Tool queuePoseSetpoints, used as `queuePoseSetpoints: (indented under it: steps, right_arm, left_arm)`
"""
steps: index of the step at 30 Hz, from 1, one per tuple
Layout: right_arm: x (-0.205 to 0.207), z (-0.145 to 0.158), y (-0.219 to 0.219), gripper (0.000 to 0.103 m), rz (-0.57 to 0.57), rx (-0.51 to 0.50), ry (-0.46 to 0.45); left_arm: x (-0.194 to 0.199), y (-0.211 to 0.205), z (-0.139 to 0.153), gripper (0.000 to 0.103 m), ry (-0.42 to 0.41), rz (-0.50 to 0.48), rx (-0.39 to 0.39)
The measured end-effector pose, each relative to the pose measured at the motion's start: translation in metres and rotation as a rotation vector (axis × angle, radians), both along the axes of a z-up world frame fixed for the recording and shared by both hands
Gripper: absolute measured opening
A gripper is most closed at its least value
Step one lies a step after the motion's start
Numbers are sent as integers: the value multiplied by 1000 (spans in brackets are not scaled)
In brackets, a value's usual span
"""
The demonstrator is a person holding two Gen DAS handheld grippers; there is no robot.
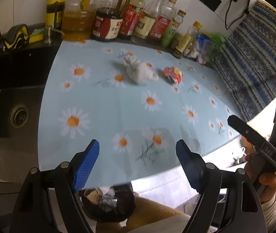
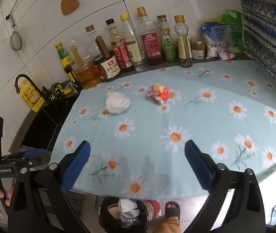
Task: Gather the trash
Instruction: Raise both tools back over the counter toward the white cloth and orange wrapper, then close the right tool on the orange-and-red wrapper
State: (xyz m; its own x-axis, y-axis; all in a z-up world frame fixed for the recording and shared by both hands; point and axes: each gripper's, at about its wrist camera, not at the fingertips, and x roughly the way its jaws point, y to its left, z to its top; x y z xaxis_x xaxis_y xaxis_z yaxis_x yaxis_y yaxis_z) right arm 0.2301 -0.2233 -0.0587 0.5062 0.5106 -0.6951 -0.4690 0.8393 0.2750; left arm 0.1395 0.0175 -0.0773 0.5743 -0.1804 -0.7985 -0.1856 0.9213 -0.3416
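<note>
A crumpled white tissue wad [image 1: 140, 70] [image 2: 117, 103] and a crumpled red and yellow wrapper [image 1: 172, 74] [image 2: 159, 94] lie on the daisy-print cloth [image 1: 108, 104] [image 2: 205, 120], toward the back. A black trash bin [image 1: 108, 202] [image 2: 126, 215] with paper and foil inside stands on the floor below the counter's front edge. My left gripper [image 1: 138, 153] is open and empty above the front edge. My right gripper [image 2: 138, 155] is open and empty, also near the front edge. Both are well short of the trash.
Several sauce and oil bottles [image 1: 106, 17] [image 2: 130, 46] line the back wall. A black sink [image 1: 11, 101] [image 2: 41, 128] lies left of the cloth. Bags of goods [image 2: 223, 38] stand at the back right beside a patterned blue cloth [image 1: 254, 58]. A foot in a slipper [image 2: 171, 209] is by the bin.
</note>
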Motion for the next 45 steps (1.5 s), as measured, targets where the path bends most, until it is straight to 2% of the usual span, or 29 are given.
queuePoseSetpoints:
  steps: [4,6,7,14,21,29,45]
  right_arm:
    - [39,-7,-3,98,39,12,20]
    - [56,-10,-5,98,55,12,21]
    - [66,-11,-6,98,65,11,21]
    - [127,-21,-11,98,134,14,40]
    - [170,-39,2,98,225,5,68]
    - [195,-57,24,98,288,-16,90]
    - [224,-80,56,69,374,-35,135]
  left_arm:
    - [28,-8,6,79,2,37,17]
    - [41,-11,8,89,4,56,28]
    - [47,-12,8,90,5,65,35]
    - [91,-23,1,90,62,116,78]
    - [123,-31,-6,90,105,160,110]
    - [142,-29,-16,90,145,202,128]
    - [183,-23,-37,90,211,228,158]
